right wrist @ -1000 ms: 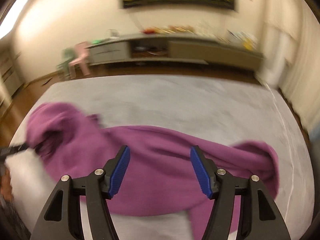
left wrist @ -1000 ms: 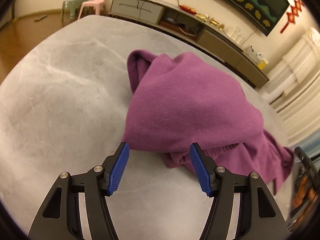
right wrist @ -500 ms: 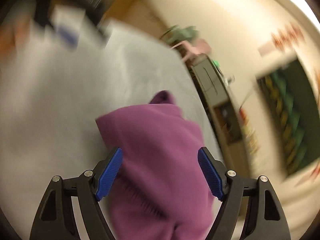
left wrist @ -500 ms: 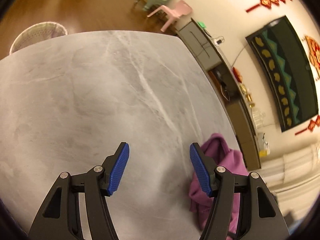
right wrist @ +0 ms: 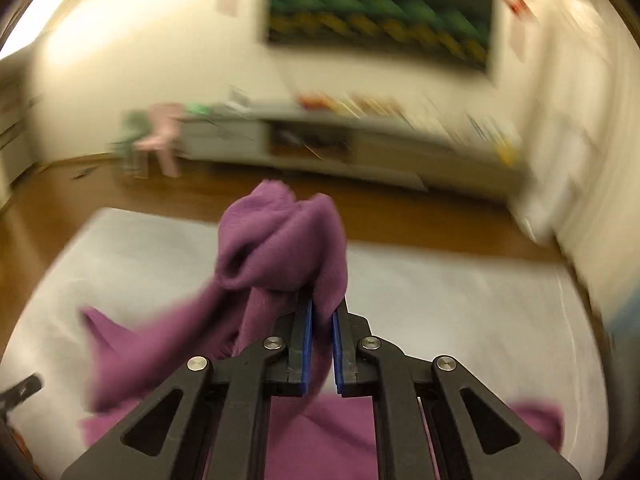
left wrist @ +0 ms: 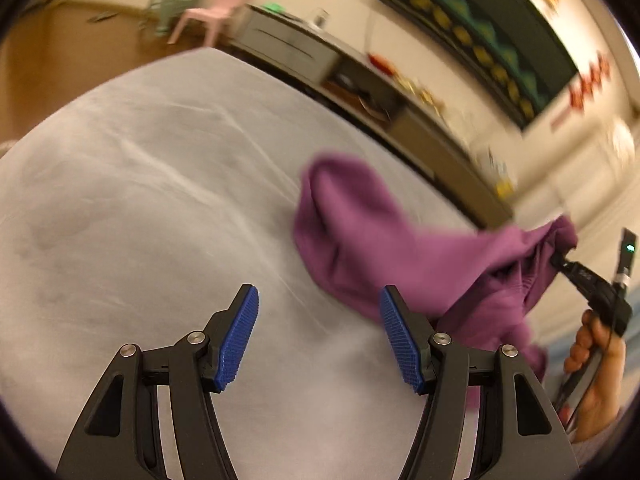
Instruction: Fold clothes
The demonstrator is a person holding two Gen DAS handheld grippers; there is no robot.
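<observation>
A purple sweater (left wrist: 360,232) lies crumpled on the grey marble table (left wrist: 140,200), with one part pulled up to the right. My left gripper (left wrist: 318,336) hovers open over bare table just left of the sweater's near edge, with nothing between its blue pads. In the right wrist view my right gripper (right wrist: 322,320) is closing, and its pads pinch a bunched fold of the sweater (right wrist: 280,240) held up above the table (right wrist: 440,300). The left wrist view shows that gripper (left wrist: 560,258) buried in cloth, with a person's hand (left wrist: 596,360) on its handle.
Beyond the table's far edge are a wooden floor (right wrist: 400,208), a long low cabinet (left wrist: 288,46), and a pink chair (left wrist: 216,8) beside a green chair. A dark wall hanging (right wrist: 380,12) is above the cabinet. Both views are blurred.
The right gripper's jaws went from wide apart over the sweater to pinched on a fold, now raised. The left wrist view swung back toward the sweater; its jaws stay as wide.
</observation>
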